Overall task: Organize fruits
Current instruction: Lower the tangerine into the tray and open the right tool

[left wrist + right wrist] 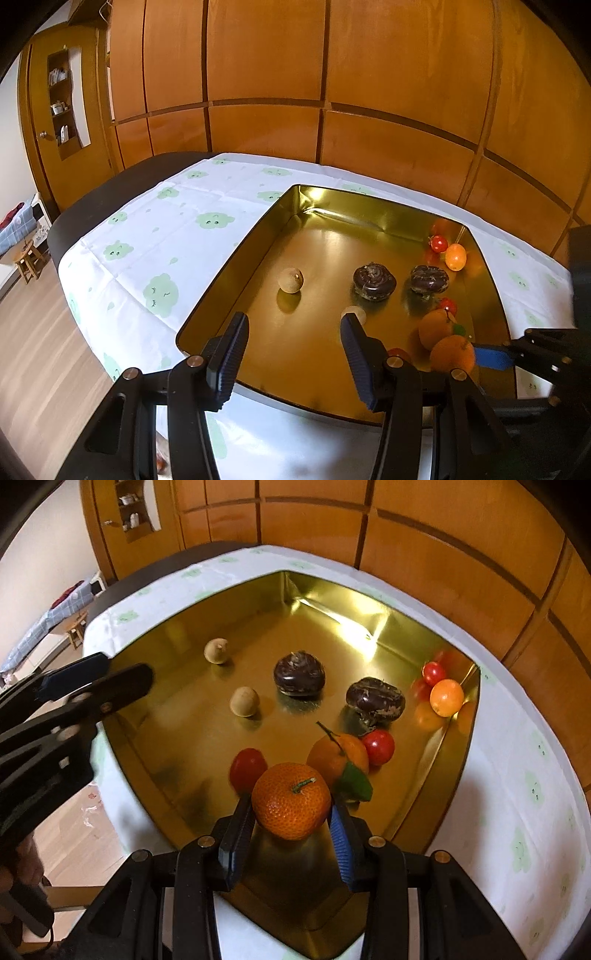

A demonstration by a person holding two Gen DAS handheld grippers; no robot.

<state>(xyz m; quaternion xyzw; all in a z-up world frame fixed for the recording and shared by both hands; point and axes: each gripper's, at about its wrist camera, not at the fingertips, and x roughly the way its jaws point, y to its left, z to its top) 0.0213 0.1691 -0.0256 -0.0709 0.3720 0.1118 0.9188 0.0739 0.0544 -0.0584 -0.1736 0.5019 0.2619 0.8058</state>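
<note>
Gripping the orange (pixel 291 800) across its middle, the right gripper (pixel 291 825) looks secure on light, firm, bumpy skin, while the left gripper (pixel 293 349) hangs open and empty.

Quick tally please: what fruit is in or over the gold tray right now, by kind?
Oranges: 2, one in the gold tray, one gripped by the right gripper
Small yellow-orange fruit: 1
Red tomatoes: 3
Dark purple fruits: 2
Beige round fruits: 2
Total: 10

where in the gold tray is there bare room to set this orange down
Bare floor lies between the left wall and the two tan fruits, also the far corner. Crowded on the right: tomatoes, leafy orange, dark fruits.
</note>
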